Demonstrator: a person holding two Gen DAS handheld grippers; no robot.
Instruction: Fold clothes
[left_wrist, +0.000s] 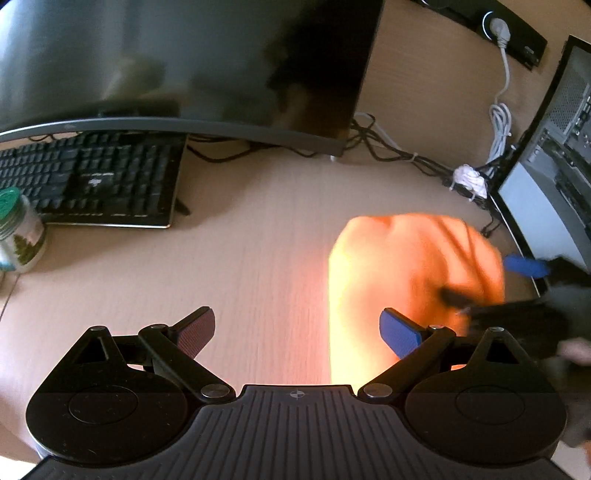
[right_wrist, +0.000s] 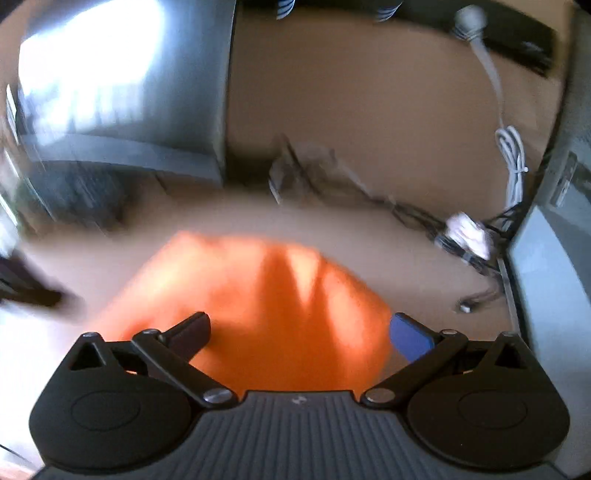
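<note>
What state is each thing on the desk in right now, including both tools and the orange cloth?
Left tool: open, empty, above bare desk.
Right tool: open, empty, over the cloth.
Orange cloth: lying on the desk, bunched, blurred.
Monitor: off, dark.
Jar: upright, green lid on.
White plug: plugged into the socket.

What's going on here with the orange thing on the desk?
A person is working with two handheld grippers to fold an orange cloth lying on a wooden desk. Both the left gripper and the right gripper are open, and neither grips the cloth. The right one hangs just over it; the left is beside it. The picture is blurry, so things are moving. A keyboard and monitor sit behind.
</note>
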